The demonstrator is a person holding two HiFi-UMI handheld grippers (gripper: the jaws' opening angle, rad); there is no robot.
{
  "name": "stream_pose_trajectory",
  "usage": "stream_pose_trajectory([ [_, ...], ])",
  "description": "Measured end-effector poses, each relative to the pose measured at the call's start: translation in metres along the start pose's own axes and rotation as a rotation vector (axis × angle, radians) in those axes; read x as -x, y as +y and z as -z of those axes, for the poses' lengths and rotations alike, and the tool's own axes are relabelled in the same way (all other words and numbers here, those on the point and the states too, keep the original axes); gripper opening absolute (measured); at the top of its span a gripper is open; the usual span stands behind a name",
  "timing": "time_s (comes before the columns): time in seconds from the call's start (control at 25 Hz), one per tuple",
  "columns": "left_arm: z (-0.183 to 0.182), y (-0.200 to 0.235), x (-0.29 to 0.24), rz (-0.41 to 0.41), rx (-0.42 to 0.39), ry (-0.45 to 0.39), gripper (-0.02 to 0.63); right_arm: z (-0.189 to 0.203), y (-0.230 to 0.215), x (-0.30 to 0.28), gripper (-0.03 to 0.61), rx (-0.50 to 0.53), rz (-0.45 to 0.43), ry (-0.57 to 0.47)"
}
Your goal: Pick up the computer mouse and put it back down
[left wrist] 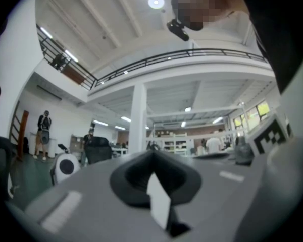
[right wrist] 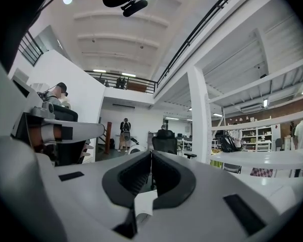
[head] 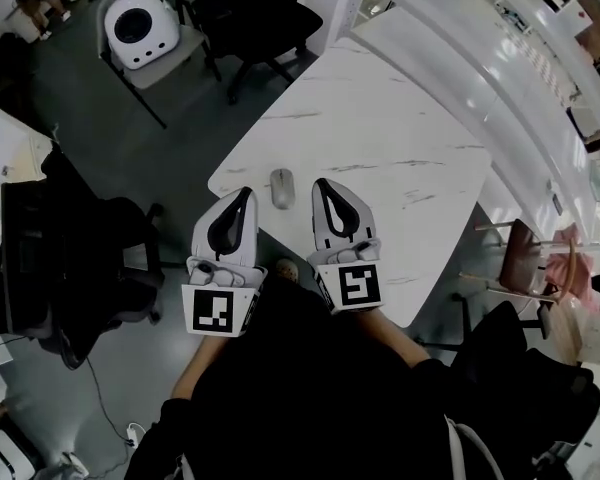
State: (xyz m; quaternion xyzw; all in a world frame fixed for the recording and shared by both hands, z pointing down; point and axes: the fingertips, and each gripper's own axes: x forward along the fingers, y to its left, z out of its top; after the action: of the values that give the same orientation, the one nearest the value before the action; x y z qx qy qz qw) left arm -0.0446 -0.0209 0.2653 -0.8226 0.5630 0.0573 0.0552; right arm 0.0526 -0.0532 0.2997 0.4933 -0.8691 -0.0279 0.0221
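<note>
A grey computer mouse (head: 281, 188) lies near the front corner of the white marble table (head: 400, 158). Both grippers hover at the table's near edge with the mouse between them. My left gripper (head: 246, 192) is just left of the mouse, its tip over the table's corner, and it is shut with nothing held. My right gripper (head: 320, 182) is just right of the mouse, over the tabletop, also shut and holding nothing. In the left gripper view the jaws (left wrist: 152, 153) meet at the tip. The right gripper view shows its tips (right wrist: 151, 153) pressed together. Neither gripper view shows the mouse.
A black office chair (head: 70, 258) stands close at the left. Another dark chair (head: 260, 18) and a white rounded case (head: 140, 28) on a seat stand beyond the table. A wooden chair (head: 540, 258) is at the right. A long white counter (head: 500, 78) runs behind the table.
</note>
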Motion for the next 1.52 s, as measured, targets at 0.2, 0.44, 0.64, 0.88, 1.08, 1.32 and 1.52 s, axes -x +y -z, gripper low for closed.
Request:
stream_pose_trajectory([
  [0.2, 0.012, 0.008, -0.011, 0.015, 0.001, 0.056, 0.008, 0.006, 0.0, -0.014, 0.02, 0.001, 0.002, 0.023],
  [0.44, 0.018, 0.019, -0.023, 0.044, 0.034, 0.079, 0.008, 0.003, 0.007, -0.031, 0.02, -0.012, 0.017, 0.02],
  [0.64, 0.029, 0.025, -0.031, 0.068, 0.06, 0.091, 0.008, 0.013, 0.01, -0.041, 0.02, -0.014, 0.027, 0.053],
  [0.88, 0.052, 0.029, -0.043, 0.091, 0.084, 0.133, 0.008, 0.04, 0.013, -0.056, 0.021, -0.042, 0.036, 0.108],
  [1.08, 0.079, 0.037, -0.046, 0.08, 0.105, 0.174, 0.008, 0.071, 0.016, -0.065, 0.021, -0.055, 0.025, 0.165],
  [1.32, 0.112, 0.046, -0.049, 0.061, 0.132, 0.209, 0.008, 0.113, 0.015, -0.068, 0.021, -0.073, 0.03, 0.241],
  [1.52, 0.131, 0.048, -0.049, 0.055, 0.132, 0.233, 0.008, 0.155, 0.021, -0.065, 0.023, -0.109, 0.017, 0.331],
])
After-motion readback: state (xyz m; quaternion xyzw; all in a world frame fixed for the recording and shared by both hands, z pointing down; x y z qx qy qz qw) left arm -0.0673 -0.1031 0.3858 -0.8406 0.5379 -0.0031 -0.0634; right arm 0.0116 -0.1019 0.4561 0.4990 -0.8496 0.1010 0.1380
